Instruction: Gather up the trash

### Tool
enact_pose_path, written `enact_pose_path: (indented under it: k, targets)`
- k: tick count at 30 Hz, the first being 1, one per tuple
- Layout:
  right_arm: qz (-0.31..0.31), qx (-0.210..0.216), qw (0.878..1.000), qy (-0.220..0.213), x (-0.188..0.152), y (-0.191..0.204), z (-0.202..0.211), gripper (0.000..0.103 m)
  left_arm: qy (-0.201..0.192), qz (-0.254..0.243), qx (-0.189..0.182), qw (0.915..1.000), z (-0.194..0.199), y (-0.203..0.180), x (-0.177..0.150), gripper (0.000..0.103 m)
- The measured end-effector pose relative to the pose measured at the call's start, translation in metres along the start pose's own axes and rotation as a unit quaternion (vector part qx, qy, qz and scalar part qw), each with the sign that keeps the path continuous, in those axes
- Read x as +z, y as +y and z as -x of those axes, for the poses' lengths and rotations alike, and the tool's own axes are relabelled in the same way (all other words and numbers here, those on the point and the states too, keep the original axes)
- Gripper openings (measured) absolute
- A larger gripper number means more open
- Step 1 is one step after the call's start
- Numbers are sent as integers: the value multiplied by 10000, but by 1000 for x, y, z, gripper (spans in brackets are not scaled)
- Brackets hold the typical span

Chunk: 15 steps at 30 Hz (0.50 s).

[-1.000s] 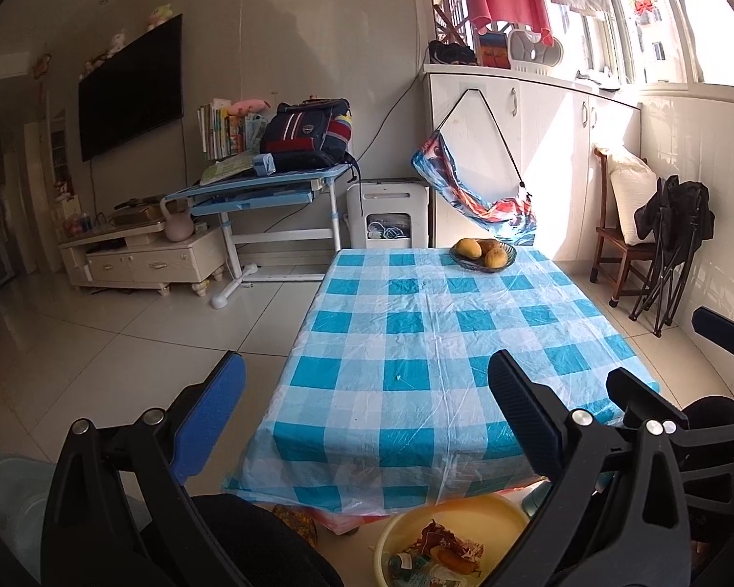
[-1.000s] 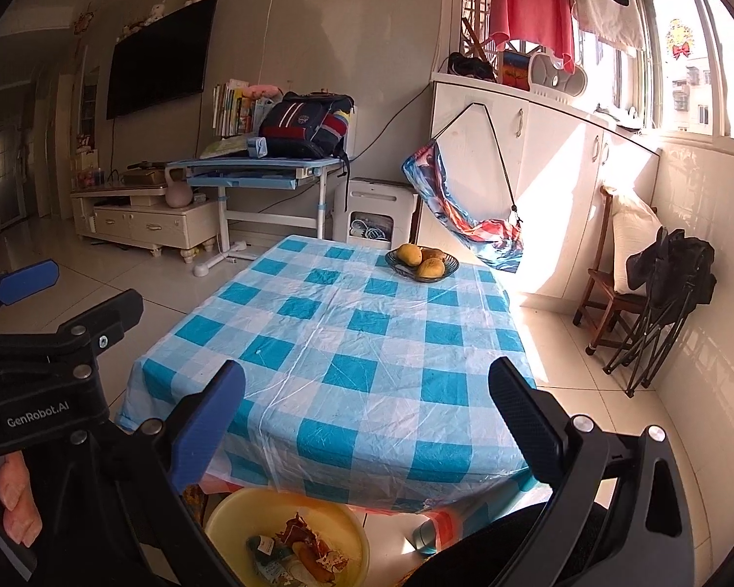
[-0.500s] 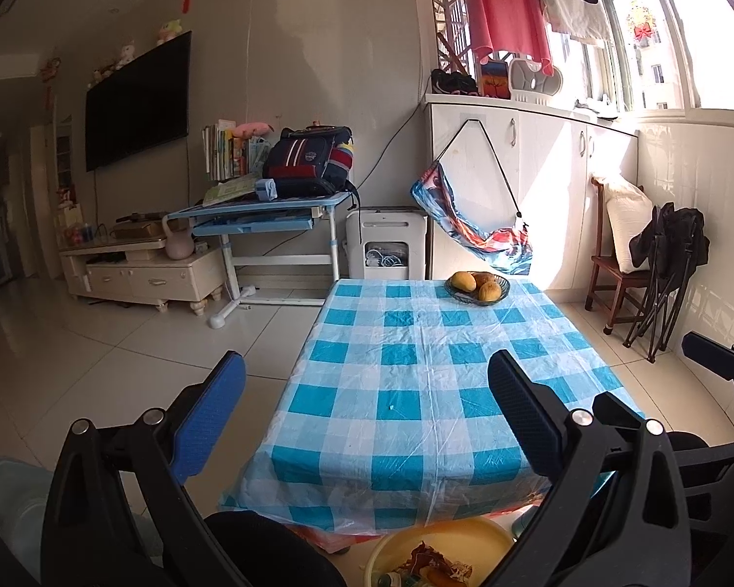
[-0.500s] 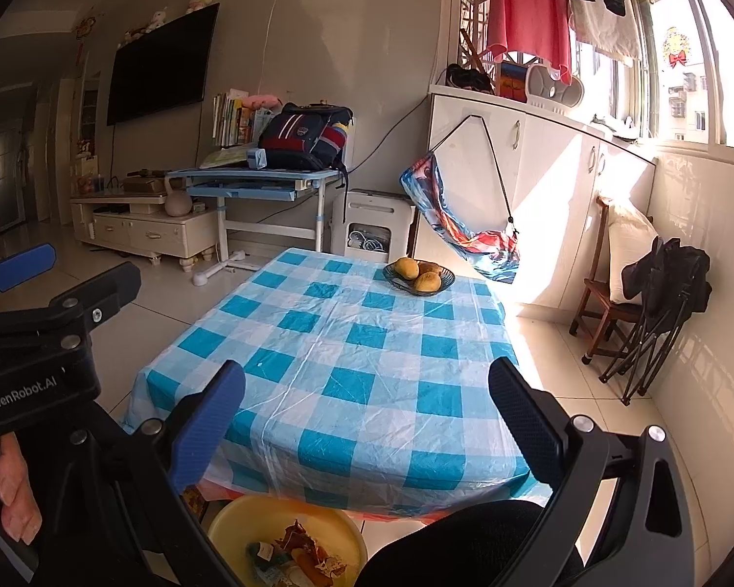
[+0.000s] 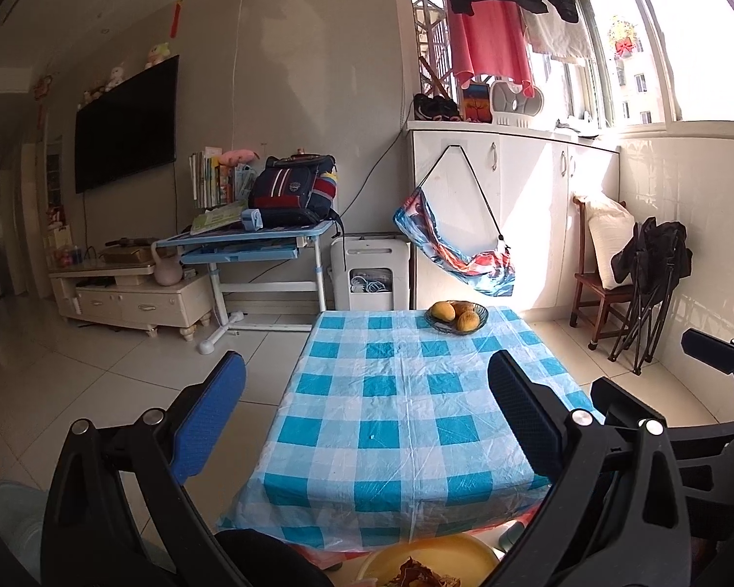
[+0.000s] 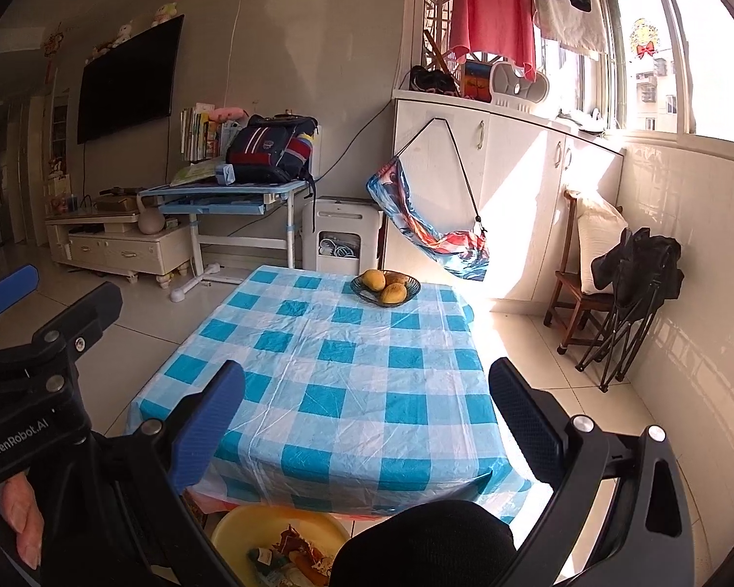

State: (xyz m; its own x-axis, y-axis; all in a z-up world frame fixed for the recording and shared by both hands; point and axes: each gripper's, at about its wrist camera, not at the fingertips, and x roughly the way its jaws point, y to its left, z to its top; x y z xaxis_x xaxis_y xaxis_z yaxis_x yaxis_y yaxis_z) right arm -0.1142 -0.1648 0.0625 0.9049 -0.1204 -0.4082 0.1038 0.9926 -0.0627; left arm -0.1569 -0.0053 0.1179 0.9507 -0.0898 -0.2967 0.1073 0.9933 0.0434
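A yellow basin (image 6: pixel 235 530) holding several scraps of trash (image 6: pixel 288 553) stands on the floor by the near edge of a table with a blue-and-white checked cloth (image 6: pixel 337 372). The basin's rim (image 5: pixel 381 555) shows at the bottom of the left wrist view. My left gripper (image 5: pixel 367 420) hangs open and empty above the table's near end. My right gripper (image 6: pixel 367 420) is also open and empty, held beside it over the table's near edge. Each gripper shows at the side of the other's view.
A dark bowl of mangoes (image 6: pixel 385 287) sits at the table's far end. A black rounded shape (image 6: pixel 430 543) sits low beside the basin. Beyond are a blue desk (image 5: pixel 249 239), a white cabinet (image 5: pixel 509 215), and a chair (image 5: pixel 602 288) with a folded black frame (image 5: pixel 651 283). A hand (image 6: pixel 22 523) holds the left gripper.
Both cameras have tilted upward and pulled back a little: the table and basin sit lower in both views, and less of the basin shows. Both grippers stay open.
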Motion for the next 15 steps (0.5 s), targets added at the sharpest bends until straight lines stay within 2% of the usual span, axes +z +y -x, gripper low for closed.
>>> enact_pose_path:
  k: [9, 15]
  targets:
    - [-152, -46, 9998, -99, 20, -4, 17, 95, -183, 43, 33, 9998, 25, 6, 26, 96]
    - [-142, -18, 9998, -142, 26, 0, 24, 95, -113, -9, 124, 9999, 32, 15, 36, 96]
